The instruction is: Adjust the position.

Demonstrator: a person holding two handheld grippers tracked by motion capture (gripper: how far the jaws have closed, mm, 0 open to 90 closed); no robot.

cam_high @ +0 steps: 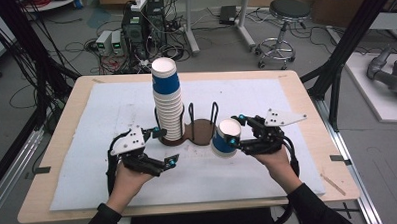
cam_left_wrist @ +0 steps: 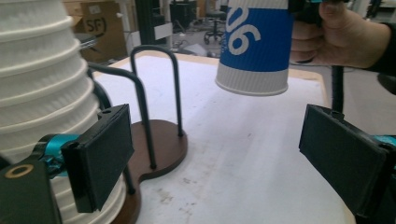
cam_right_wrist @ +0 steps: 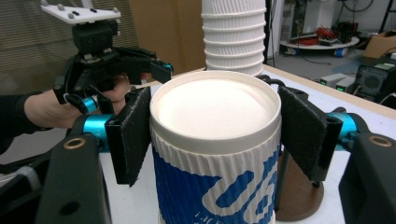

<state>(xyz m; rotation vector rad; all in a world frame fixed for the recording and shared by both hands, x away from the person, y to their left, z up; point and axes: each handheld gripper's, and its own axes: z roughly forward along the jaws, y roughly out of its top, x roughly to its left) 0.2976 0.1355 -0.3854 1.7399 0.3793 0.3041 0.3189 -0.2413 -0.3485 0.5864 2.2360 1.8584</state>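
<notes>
A tall stack of ribbed white paper cups [cam_high: 167, 100], the top one banded blue, stands on a brown holder base [cam_high: 201, 132] with black wire loops [cam_high: 214, 114]. My left gripper [cam_high: 166, 146] is open just in front of the stack's foot, with nothing between its pads [cam_left_wrist: 100, 154]; the stack [cam_left_wrist: 42, 84] lies close to the left pad. My right gripper [cam_high: 238, 130] is shut on a single blue and white cup [cam_high: 225, 137], held tilted above the mat to the right of the holder. Both pads [cam_right_wrist: 133, 133] press the cup's ribbed sides [cam_right_wrist: 215, 154] just under its rim.
A white mat [cam_high: 266, 97] covers the wooden table [cam_high: 67, 121]. Black frame posts [cam_high: 351, 41] rise at the right and left edges. Beyond the far edge, a stool [cam_high: 283, 24] and electronics with cables [cam_high: 138, 29] stand on the floor.
</notes>
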